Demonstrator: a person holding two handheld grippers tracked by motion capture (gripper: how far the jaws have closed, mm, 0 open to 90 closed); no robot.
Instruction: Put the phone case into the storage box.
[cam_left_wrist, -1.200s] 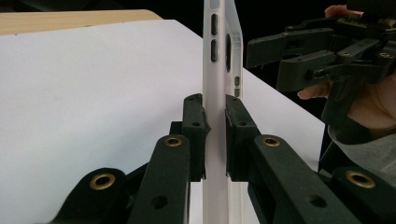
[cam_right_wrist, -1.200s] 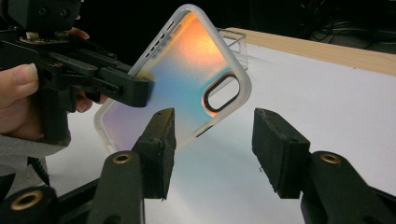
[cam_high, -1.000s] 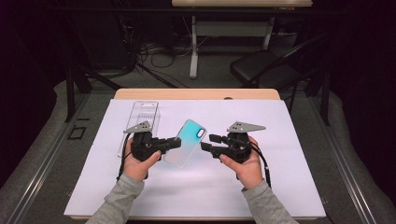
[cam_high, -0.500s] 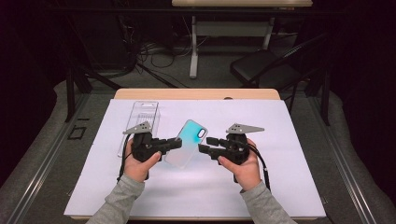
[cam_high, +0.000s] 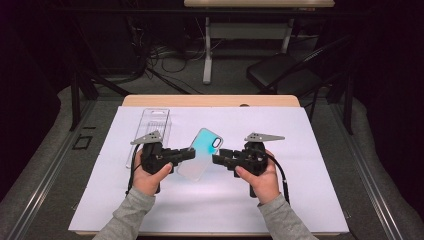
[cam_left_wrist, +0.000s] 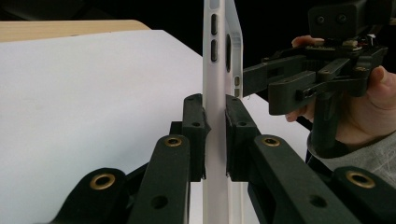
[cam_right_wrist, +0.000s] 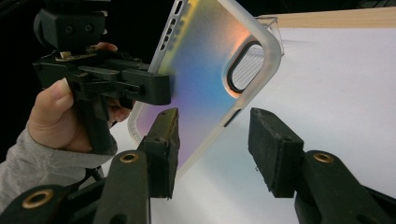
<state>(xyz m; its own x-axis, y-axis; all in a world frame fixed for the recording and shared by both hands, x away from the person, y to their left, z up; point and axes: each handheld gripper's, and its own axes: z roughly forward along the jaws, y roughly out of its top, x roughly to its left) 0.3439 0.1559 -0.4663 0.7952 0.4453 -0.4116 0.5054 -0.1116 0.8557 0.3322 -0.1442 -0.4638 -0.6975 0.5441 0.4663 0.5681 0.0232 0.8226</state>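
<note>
A translucent phone case (cam_high: 202, 152) with a blue-to-pink sheen is held tilted above the white sheet. My left gripper (cam_high: 187, 154) is shut on its long edge; in the left gripper view the pads (cam_left_wrist: 194, 121) press both faces of the case (cam_left_wrist: 219, 70). My right gripper (cam_high: 217, 157) faces it from the right. In the right gripper view the case (cam_right_wrist: 210, 70) has its other long edge between my right gripper's (cam_right_wrist: 215, 140) jaws. They have just been closing and still stand apart, with a gap at the right pad (cam_right_wrist: 273, 149).
A clear plastic packaging tray (cam_high: 152, 125) lies on the white sheet (cam_high: 300, 200) behind my left hand. The sheet covers a wooden table (cam_high: 210, 100). A dark chair (cam_high: 280, 75) and cables sit on the floor beyond.
The right gripper's jaws have narrowed a little around the case's edge. Both hands and the case have kept their place.
</note>
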